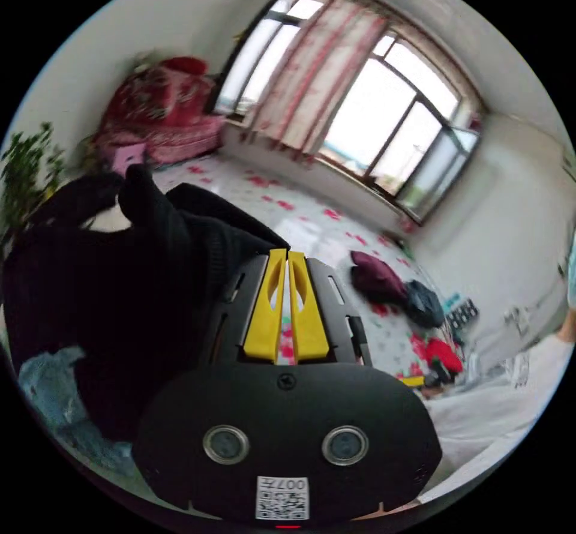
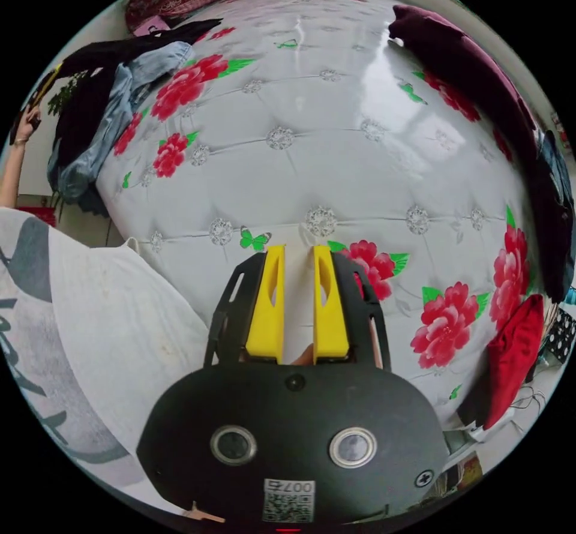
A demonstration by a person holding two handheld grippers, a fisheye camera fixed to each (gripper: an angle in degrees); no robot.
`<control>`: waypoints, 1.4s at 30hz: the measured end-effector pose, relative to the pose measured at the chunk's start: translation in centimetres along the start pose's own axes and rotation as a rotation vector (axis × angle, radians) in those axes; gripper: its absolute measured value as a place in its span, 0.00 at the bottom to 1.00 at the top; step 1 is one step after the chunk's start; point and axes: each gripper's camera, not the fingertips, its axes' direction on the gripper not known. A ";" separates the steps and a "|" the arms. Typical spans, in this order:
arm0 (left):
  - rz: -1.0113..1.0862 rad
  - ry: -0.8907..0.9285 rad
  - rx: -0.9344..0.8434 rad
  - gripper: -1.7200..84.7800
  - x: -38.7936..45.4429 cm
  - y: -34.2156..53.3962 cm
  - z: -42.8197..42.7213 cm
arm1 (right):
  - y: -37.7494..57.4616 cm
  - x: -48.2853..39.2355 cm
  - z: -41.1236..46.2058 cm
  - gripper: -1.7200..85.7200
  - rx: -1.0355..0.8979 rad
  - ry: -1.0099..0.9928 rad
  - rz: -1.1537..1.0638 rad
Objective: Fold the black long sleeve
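Observation:
The black long sleeve (image 1: pixel 120 294) hangs bunched at the left of the left gripper view, and its top edge runs right up to the tips of my left gripper (image 1: pixel 287 253). That gripper's yellow jaws are pressed together on that edge. In the right gripper view the same black garment (image 2: pixel 102 72) drapes over the bed's far left corner, beside a raised hand (image 2: pixel 24 123). My right gripper (image 2: pixel 298 249) hovers open over the white flowered bed cover (image 2: pixel 324 138) with nothing between its jaws.
A light blue denim garment (image 2: pixel 114 120) lies under the black one. A maroon garment (image 2: pixel 456 60), a dark blue one (image 2: pixel 558 186) and a red one (image 2: pixel 516 354) line the bed's right edge. The person's white shirt (image 2: pixel 90 318) is close at left. Windows with curtains (image 1: pixel 372 114) face the bed.

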 end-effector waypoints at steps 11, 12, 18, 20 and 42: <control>0.252 0.221 -0.293 0.02 24.6 11.0 10.1 | 6.3 4.1 -11.9 0.09 0.450 -0.278 0.020; 0.169 0.160 -0.347 0.04 23.2 12.5 11.5 | 7.7 4.7 -12.2 0.10 0.457 -0.250 0.022; -0.062 0.000 -0.485 0.16 15.6 14.1 15.7 | 13.3 8.9 -9.8 0.10 0.389 -0.199 0.131; -0.088 -0.060 -0.486 0.17 13.8 12.9 16.9 | 14.0 9.9 -9.0 0.09 0.374 -0.225 0.179; 0.300 0.216 -0.415 0.01 12.0 11.2 16.0 | 2.6 7.0 -9.0 0.08 0.371 -0.267 0.126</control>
